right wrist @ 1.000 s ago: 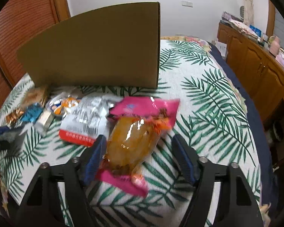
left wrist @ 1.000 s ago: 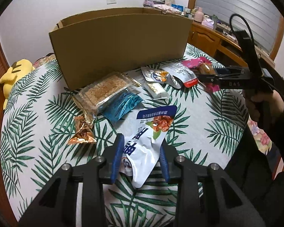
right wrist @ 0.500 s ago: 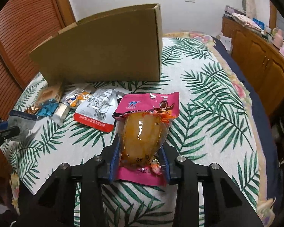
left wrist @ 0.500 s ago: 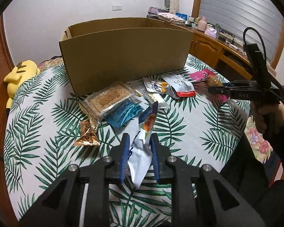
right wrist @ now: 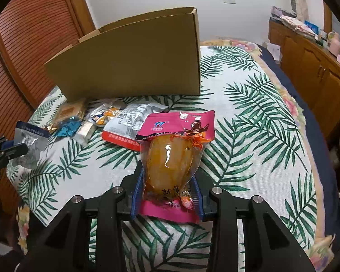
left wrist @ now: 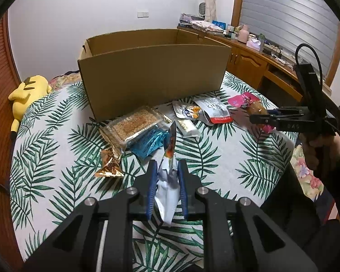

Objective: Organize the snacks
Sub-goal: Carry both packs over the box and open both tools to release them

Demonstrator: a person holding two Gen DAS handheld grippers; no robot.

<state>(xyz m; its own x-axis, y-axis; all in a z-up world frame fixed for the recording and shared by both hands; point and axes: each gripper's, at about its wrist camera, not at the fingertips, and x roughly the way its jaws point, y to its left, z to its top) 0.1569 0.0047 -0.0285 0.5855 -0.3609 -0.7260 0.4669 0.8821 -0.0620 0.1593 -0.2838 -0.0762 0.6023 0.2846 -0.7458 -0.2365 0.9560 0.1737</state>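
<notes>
Now, from your left wrist view, your left hand-held gripper (left wrist: pixel 167 176) is pinching the white and blue packet (left wrist: pixel 168 181) edge-on, clear of the leaf-print bed (left wrist: pixel 215 158). The cardboard box (left wrist: pixel 154 72) stands open at the far side, with loose snacks lying just in front of it. That thin, crumpled pinch could slip if you swing fast, and the near box wall is tall, so a low carry would snag it.

From your right wrist view, your right hand-held gripper (right wrist: pixel 166 190) is closed on the pink pouch (right wrist: pixel 174 154) low on its bulge. Most of the pouch stands beyond the pads, so I judge it may tip or slide out.
</notes>
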